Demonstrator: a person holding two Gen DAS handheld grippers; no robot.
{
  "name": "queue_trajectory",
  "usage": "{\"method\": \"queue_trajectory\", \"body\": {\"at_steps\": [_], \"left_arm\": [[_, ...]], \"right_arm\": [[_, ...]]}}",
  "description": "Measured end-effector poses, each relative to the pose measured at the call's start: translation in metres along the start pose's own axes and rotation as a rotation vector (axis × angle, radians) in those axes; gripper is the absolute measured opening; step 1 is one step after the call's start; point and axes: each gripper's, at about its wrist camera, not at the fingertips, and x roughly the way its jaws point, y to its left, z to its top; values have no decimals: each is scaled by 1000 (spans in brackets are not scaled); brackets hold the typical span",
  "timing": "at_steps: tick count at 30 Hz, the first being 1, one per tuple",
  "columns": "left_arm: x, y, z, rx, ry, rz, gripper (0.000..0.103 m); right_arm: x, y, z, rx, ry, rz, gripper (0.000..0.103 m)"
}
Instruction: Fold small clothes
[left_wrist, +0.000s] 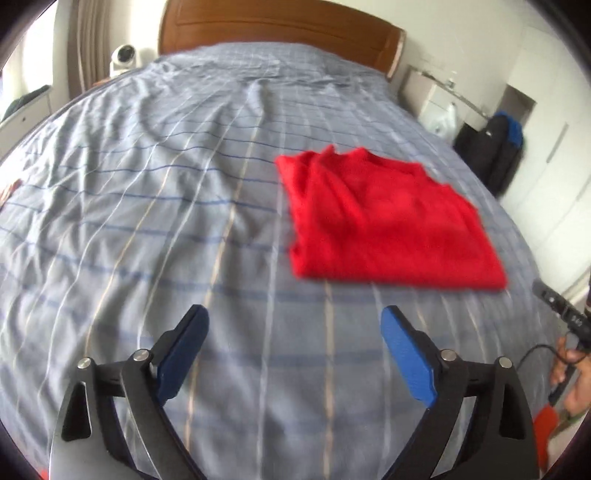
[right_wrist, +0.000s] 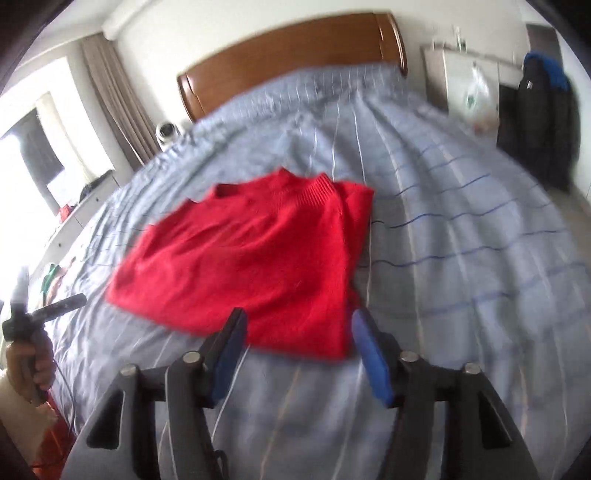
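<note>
A red knit sweater lies folded flat on the blue-grey striped bed sheet. In the left wrist view my left gripper stands open over bare sheet, short of the sweater's near edge and to its left, with nothing between its blue pads. In the right wrist view the sweater lies straight ahead, its ribbed collar at the far end. My right gripper is open just in front of the sweater's near right corner, and the pads do not press on the cloth.
A wooden headboard closes the far end of the bed. A white nightstand and a dark bag stand to the right of the bed. A small white fan sits to its left. A hand holding the other gripper's handle shows at the left edge.
</note>
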Motion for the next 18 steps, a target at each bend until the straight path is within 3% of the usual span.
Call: {"method": "queue_trajectory", "body": {"at_steps": [6,9,13,16,18], "left_arm": [[5,-17,-21,45,-5,70,99],[19,-9,-31,6,-28,80,99],[45,0,-47,-2,-19,149,99],[55,6,-63,20,-67,146,102],[53,3,-69,48,-109,157,102]], "right_arm": [[-20,23,-49,-33,-5,-48,65],[-11,24,-53,0,-14,-73,65],[7,9,-61,51,-45,-120,66],[25,-15,-77,181,-17,-82,67],[23,-23,-84,211,-78,-28,67]]}}
